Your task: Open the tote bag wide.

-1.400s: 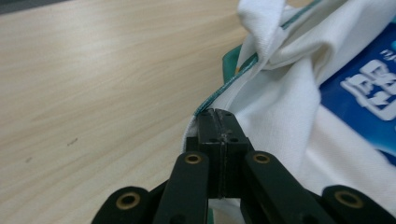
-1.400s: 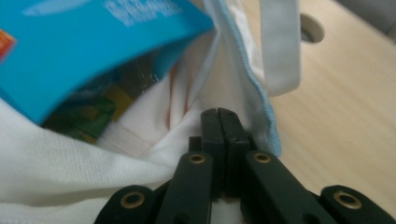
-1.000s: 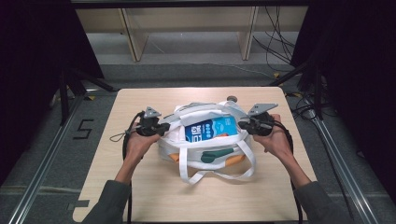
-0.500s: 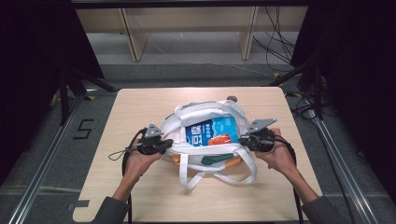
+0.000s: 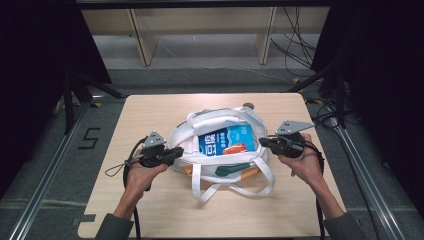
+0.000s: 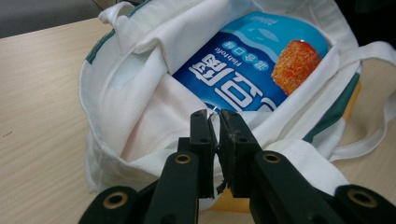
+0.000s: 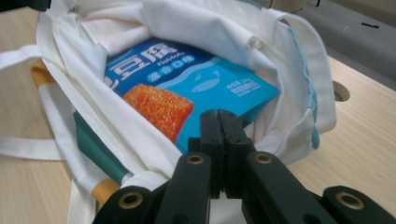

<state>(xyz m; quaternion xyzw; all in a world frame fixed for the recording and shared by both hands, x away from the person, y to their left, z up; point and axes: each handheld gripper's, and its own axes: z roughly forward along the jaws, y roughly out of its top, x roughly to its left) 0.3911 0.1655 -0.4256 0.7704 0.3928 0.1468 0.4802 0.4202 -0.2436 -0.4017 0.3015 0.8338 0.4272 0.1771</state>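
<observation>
Both grippers have drawn nearer to us since the earlier frames, bringing the tote bag (image 5: 220, 147) with them toward the near edge of the surface (image 5: 150, 210).

Nearest us, our left gripper (image 5: 179, 153) pinches the bag's left rim; in the left gripper view its jaws have just eased apart slightly, yet white cloth and a thread remain between them. Our right gripper (image 5: 262, 143) has its jaws fully closed on the right rim, the cloth passing under them in the right gripper view. Between the two, the bag lies open at mid-surface, straps trailing toward us. Inside it rests a blue snack packet (image 5: 227, 141), touching the white lining. Beyond the surface stands a wooden shelf frame (image 5: 142, 40).
</observation>
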